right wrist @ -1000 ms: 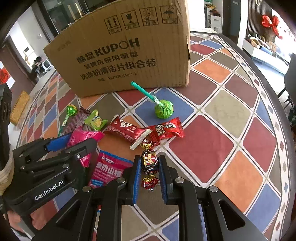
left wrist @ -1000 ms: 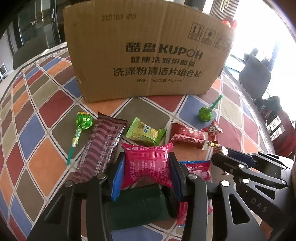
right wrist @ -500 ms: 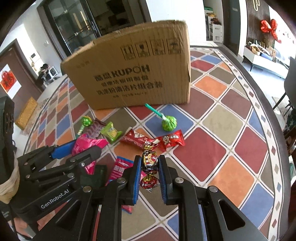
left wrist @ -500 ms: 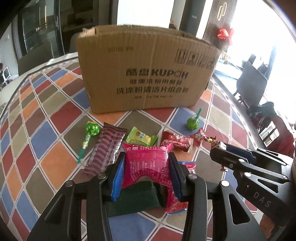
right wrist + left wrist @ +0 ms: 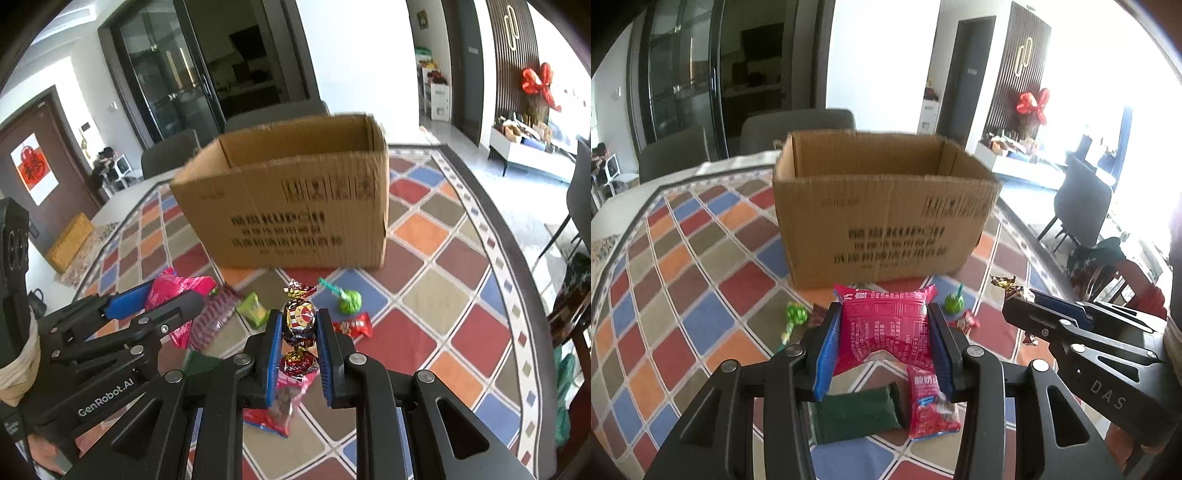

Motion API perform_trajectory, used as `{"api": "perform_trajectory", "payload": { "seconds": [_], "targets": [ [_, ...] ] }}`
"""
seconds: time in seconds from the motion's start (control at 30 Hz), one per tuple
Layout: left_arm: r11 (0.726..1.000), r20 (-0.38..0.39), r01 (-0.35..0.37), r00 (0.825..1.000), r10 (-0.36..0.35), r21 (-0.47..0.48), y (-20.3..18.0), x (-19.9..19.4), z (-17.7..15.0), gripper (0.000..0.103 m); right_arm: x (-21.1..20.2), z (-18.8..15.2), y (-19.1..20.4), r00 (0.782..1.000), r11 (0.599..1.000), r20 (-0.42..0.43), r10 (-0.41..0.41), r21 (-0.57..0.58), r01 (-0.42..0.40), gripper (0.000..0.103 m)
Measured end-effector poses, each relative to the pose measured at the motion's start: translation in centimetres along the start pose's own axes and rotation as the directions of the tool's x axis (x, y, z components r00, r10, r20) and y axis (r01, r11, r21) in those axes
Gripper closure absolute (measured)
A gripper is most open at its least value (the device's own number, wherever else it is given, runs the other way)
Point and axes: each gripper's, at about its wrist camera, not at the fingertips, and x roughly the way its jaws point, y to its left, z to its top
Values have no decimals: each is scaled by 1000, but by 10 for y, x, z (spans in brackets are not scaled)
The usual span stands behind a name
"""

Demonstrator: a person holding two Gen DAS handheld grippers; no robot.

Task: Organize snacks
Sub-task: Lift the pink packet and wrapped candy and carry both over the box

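My left gripper [image 5: 882,325] is shut on a pink snack packet [image 5: 884,328], held in the air above the table. My right gripper [image 5: 298,323] is shut on a foil-wrapped candy [image 5: 298,317] with twisted ends. An open cardboard box [image 5: 882,206] stands beyond both, its brown inside showing from above [image 5: 295,147]. On the table below lie a dark green packet [image 5: 855,415], a small red packet [image 5: 929,406], two green lollipops [image 5: 796,314] [image 5: 349,300], a maroon bar [image 5: 214,315], a light green candy [image 5: 253,309] and a red candy [image 5: 352,325].
The table wears a cloth of coloured squares [image 5: 687,280] with a dark border [image 5: 491,236]. Grey chairs [image 5: 796,127] stand behind the box, another dark chair [image 5: 1078,199] at the right. A person's sleeve [image 5: 16,365] shows at the left edge.
Both grippers have risen with their snacks and tilted up. The box's open top has come into view, and the snacks on the table look smaller and lower.
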Motion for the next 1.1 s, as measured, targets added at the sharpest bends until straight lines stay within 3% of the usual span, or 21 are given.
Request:
{"api": "perform_trajectory", "payload": {
  "seconds": [0.67,1.1],
  "targets": [
    [999,122,-26,992,23,23,6,-27,60,59,-28,60,13,988,999,157,-1,-45,8,84],
    [995,158,-83,985,72,62,13,-17,102,59,-16,102,15,986,996,164,-30,-75,43,84]
  ]
}}
